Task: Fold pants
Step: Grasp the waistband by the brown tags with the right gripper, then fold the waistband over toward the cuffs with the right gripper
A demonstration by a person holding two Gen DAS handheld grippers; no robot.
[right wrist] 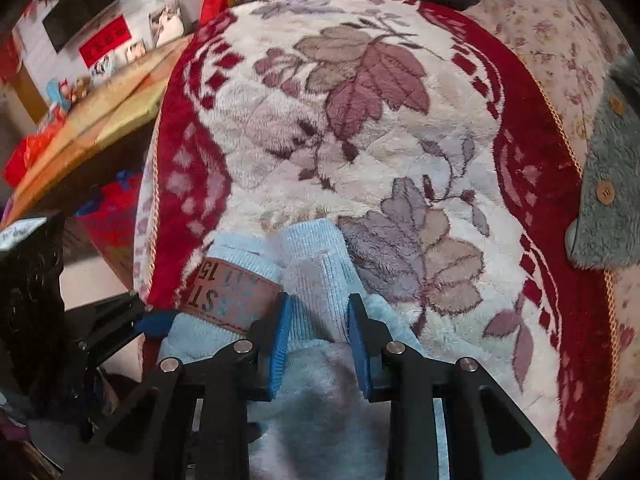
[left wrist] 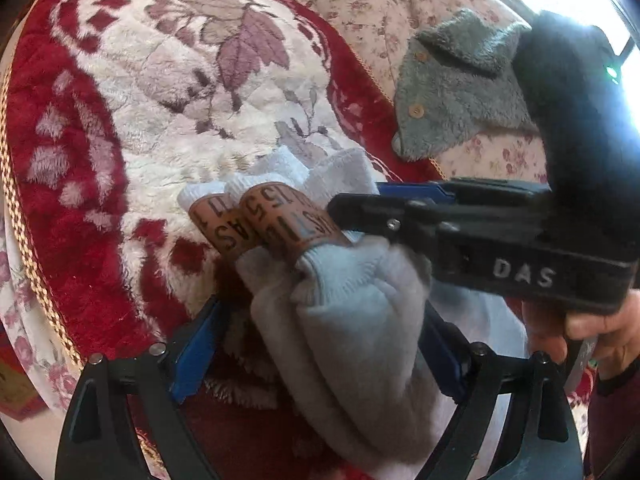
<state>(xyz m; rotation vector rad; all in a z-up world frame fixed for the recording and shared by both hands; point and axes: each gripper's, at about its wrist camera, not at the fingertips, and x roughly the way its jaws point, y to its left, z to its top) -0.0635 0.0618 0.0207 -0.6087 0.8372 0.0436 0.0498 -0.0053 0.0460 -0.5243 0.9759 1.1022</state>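
Right hand-held gripper (right wrist: 319, 342): blue pads clamped on a bunched ridge of the pale blue fleece pants (right wrist: 308, 384), just behind the ribbed cuff. Left hand-held gripper (left wrist: 320, 344): jaws spread wide, one blue pad either side of the same pants; pads not pressing the fabric.

Pants lie along the near edge of the red-and-cream plush floral blanket (right wrist: 360, 120), cuffs pointing away. Brown leather-look printed label (right wrist: 228, 300) wraps the cuff, just left of the right gripper's pads. In the left wrist view the right gripper comes in from the right and crosses over the pants; bare hand (left wrist: 580, 332) on its grip.

Further right: grey fuzzy buttoned garment (left wrist: 452, 92) on the pink floral quilted cover (left wrist: 360, 4).
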